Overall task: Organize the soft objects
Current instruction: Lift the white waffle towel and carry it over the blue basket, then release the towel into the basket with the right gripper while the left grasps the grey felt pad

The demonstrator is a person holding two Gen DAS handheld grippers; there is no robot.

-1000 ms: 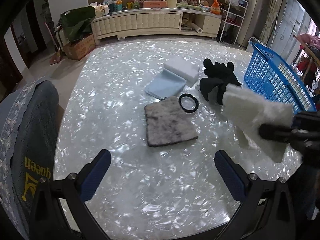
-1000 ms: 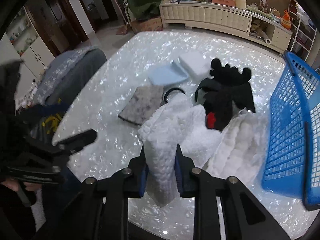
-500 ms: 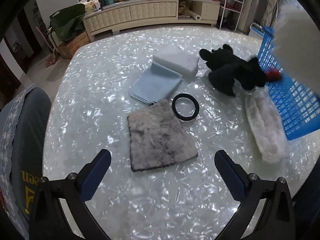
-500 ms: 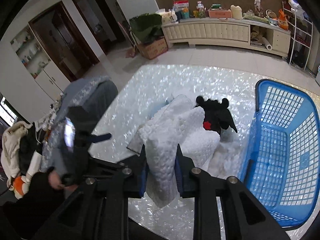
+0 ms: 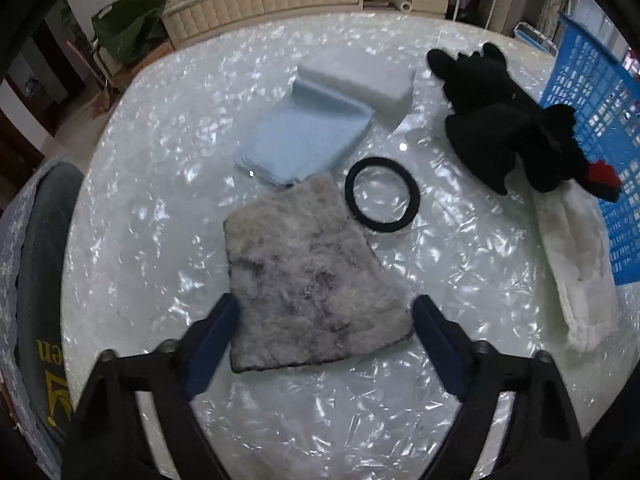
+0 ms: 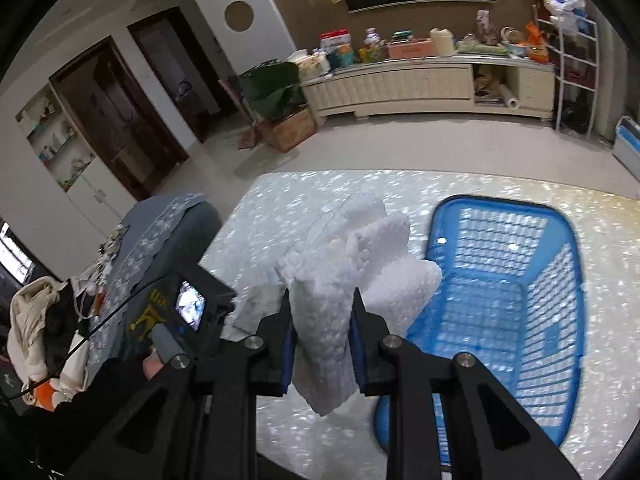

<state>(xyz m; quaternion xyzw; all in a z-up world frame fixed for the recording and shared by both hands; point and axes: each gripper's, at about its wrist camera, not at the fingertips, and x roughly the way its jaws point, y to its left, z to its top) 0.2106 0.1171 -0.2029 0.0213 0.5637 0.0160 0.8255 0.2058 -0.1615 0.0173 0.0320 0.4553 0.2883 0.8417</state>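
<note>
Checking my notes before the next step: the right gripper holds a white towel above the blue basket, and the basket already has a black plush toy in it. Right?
Not quite. The right gripper does hold the white towel by the blue basket, but the right wrist view shows the basket empty. The black plush toy lies on the table beside the basket, as the left wrist view shows.

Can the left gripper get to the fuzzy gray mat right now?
Probably yes. The left gripper hangs right over the gray mat, its jaws closing with the mat's near edge between them. Nothing lies on top of the mat; the black ring sits beside its far corner.
</note>
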